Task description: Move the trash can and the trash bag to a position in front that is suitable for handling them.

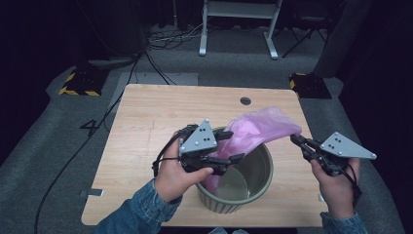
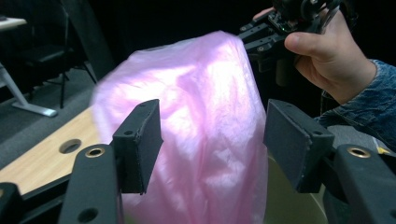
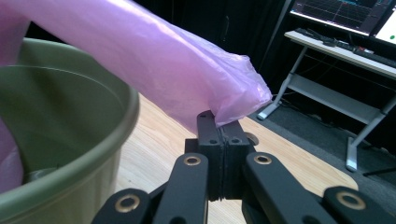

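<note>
Olive green bin (image 1: pixel 253 183) sits near the front edge of the wooden table (image 1: pixel 146 126), w/ a pink plastic bag (image 1: pixel 258 129) half in it, the rest stretched up and out to the right. Right gripper (image 1: pixel 295 140) has its jaws pinched on the bag's far corner, just past the bin rim. Left gripper (image 1: pixel 233 146) hovers over the bin's left rim, jaws apart, bag between them. Denim sleeves (image 1: pixel 141 209) at the bottom.
</note>
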A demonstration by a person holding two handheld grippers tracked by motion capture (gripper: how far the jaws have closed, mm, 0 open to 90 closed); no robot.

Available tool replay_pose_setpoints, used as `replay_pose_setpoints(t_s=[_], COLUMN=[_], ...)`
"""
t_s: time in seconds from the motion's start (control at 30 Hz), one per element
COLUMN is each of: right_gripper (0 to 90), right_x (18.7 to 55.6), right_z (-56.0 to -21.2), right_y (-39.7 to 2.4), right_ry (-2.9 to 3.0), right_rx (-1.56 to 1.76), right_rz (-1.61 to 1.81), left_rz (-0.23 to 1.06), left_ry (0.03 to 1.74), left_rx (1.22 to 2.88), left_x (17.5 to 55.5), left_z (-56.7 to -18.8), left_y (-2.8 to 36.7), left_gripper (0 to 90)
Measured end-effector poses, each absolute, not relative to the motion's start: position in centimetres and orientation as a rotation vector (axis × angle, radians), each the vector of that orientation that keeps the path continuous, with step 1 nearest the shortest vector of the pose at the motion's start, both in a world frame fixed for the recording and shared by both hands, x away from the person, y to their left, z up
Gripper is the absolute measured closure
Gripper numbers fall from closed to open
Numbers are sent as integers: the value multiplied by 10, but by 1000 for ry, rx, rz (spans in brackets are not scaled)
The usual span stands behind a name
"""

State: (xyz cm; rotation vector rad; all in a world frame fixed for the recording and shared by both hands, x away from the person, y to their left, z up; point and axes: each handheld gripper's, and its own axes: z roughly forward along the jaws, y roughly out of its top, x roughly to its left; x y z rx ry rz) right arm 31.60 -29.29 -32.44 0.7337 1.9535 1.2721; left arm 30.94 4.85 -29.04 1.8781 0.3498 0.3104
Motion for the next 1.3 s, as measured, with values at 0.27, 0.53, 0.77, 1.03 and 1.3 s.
replay_pose_setpoints(t_s=[0.27,0.53,0.77,1.03,1.3], right_gripper=[896,898,899,897,897], right_x=[313,311,309,303,303], right_z=[-322,-317,-315,-315,-313], right_y=[-289,-288,-286,-277,-278], right_ry=[1956,1939,1927,1920,1914], right_rx=[710,697,689,653,656], right_rz=[1277,1284,1314,1343,1356], left_rz=[370,279,98,49,241], left_ry=[399,371,304,271,334], left_rx=[1983,2100,2198,2081,1985], left_x=[322,318,310,314,316], left_z=[-302,-315,-323,-308,-281], left_y=[42,39,29,30,40], left_gripper=[597,872,768,364,329])
